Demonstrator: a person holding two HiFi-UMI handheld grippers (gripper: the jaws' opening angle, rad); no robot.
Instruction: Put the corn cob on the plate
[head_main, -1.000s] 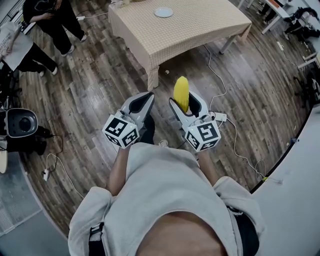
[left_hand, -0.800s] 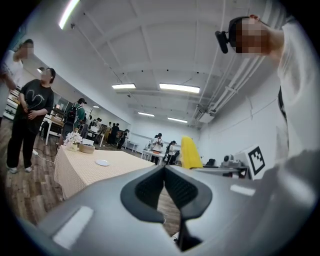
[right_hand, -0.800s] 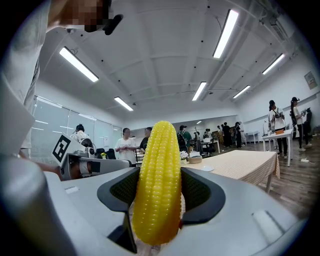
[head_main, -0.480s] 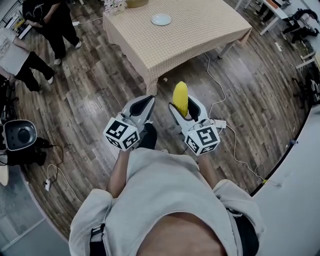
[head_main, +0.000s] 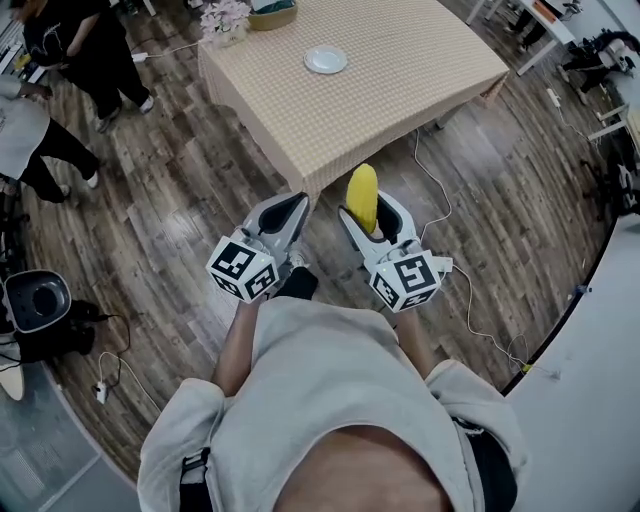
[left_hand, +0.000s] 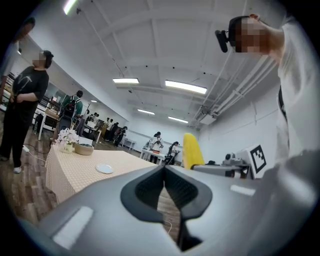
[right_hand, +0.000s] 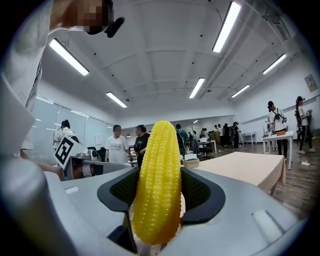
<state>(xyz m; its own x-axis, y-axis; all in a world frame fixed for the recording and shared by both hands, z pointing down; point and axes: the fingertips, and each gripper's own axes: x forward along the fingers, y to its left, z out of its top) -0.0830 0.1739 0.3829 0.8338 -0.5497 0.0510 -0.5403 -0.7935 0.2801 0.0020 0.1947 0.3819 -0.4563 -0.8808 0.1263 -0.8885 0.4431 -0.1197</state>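
Note:
A yellow corn cob (head_main: 361, 190) stands upright between the pads of my right gripper (head_main: 368, 203), which is shut on it; the right gripper view shows the corn cob (right_hand: 158, 165) filling the gap between the jaws of that gripper (right_hand: 159, 200). Beside it, my left gripper (head_main: 289, 203) is shut with nothing in it, and in its own view the tips of that gripper (left_hand: 164, 170) meet. Both hang above the wooden floor, short of the table. A small white plate (head_main: 325, 60) lies on the beige checked table (head_main: 400, 70) ahead, and that plate (left_hand: 104, 168) also shows in the left gripper view.
A flower vase (head_main: 226, 18) and a bowl (head_main: 272, 14) stand at the table's far edge. People (head_main: 90, 50) stand to the left. Cables (head_main: 436, 185) and a power strip (head_main: 442, 265) lie on the floor. A black device (head_main: 35, 300) sits at far left, and a white counter (head_main: 600, 370) at right.
Both grippers have moved forward toward the table, the right one still holding the corn cob. The table and plate now sit lower and closer in the head view.

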